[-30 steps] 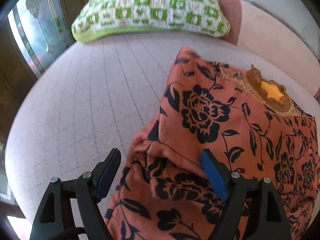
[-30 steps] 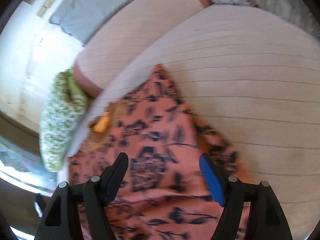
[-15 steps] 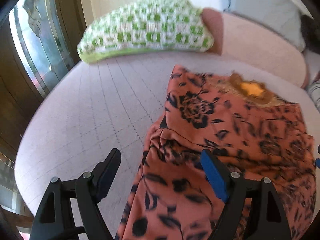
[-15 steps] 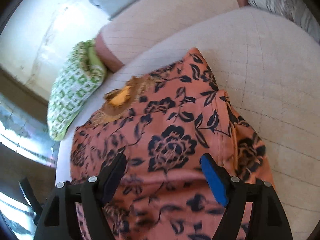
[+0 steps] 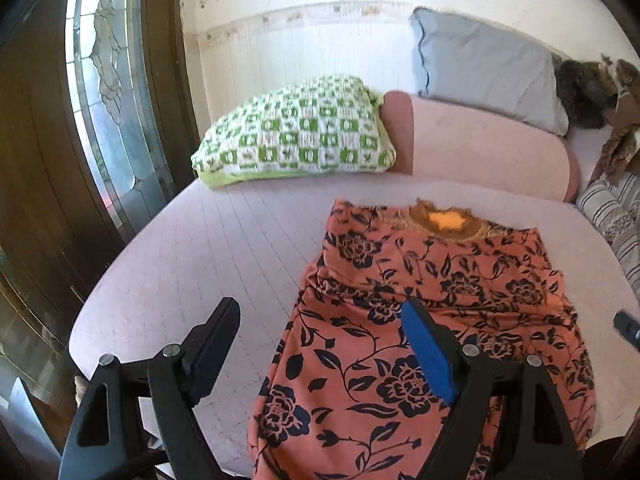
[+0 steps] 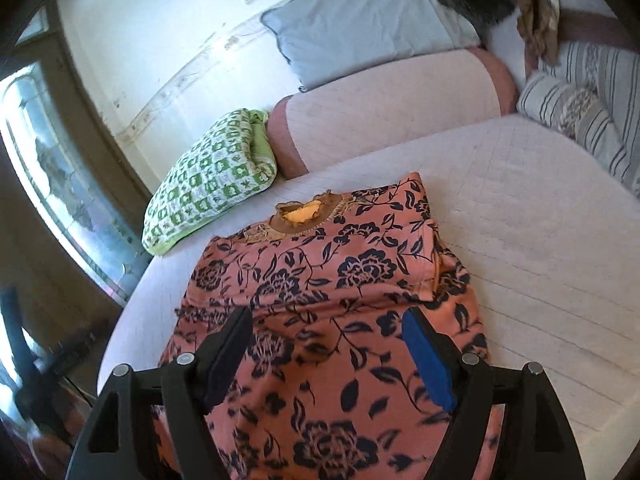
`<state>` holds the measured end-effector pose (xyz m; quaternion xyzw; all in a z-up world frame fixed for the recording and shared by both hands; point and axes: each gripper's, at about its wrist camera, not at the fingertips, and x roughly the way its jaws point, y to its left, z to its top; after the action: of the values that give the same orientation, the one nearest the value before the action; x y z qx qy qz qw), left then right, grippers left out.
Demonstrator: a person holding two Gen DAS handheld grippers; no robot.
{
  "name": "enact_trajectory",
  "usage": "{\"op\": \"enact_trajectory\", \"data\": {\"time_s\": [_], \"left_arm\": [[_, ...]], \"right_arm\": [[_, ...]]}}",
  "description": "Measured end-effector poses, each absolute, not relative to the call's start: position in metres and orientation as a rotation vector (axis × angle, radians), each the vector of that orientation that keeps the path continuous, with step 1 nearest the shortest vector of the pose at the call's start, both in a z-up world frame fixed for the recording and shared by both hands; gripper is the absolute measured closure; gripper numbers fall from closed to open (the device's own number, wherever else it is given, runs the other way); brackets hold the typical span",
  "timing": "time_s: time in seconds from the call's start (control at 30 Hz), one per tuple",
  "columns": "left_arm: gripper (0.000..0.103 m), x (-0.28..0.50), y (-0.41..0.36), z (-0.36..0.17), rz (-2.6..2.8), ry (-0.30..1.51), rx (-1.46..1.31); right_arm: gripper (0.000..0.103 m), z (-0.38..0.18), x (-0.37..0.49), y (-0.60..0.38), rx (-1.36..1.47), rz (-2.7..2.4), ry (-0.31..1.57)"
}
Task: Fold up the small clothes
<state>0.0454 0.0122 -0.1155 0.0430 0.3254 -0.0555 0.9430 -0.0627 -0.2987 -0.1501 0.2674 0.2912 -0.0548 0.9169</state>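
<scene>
An orange garment with a black flower print (image 5: pixel 432 280) lies flat on the pale pink bed (image 5: pixel 200 264), its brown neckline toward the pillows and both sleeves folded in over the body. It also shows in the right wrist view (image 6: pixel 328 280). My left gripper (image 5: pixel 320 344) is open and empty, raised above the garment's lower left edge. My right gripper (image 6: pixel 328 348) is open and empty, raised above the garment's lower middle. A tip of the right gripper (image 5: pixel 628 328) shows at the right edge of the left wrist view.
A green-and-white checked pillow (image 5: pixel 296 136) and a pink bolster (image 5: pixel 480 148) lie beyond the garment. A grey-blue pillow (image 5: pixel 488 68) leans on the wall. Striped cushions (image 6: pixel 580 116) sit at the right. A dark wooden door with a glass pane (image 5: pixel 104 92) stands left of the bed.
Both grippers have pulled back and up from the garment, so more of the bed and room shows. The garment lies still with its sleeves folded in.
</scene>
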Motion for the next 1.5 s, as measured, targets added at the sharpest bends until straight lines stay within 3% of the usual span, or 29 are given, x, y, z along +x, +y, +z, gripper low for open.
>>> {"op": "enact_trajectory", "data": {"time_s": [0.37, 1.5], "left_arm": [[0.02, 0.02, 0.016, -0.101, -0.094, 0.637, 0.107], [0.02, 0.021, 0.089, -0.078, 0.112, 0.563, 0.039]], "right_arm": [[0.023, -0.163, -0.1, -0.295, 0.559, -0.11, 0.574], [0.023, -0.167, -0.076, -0.263, 0.516, 0.003, 0.581]]}}
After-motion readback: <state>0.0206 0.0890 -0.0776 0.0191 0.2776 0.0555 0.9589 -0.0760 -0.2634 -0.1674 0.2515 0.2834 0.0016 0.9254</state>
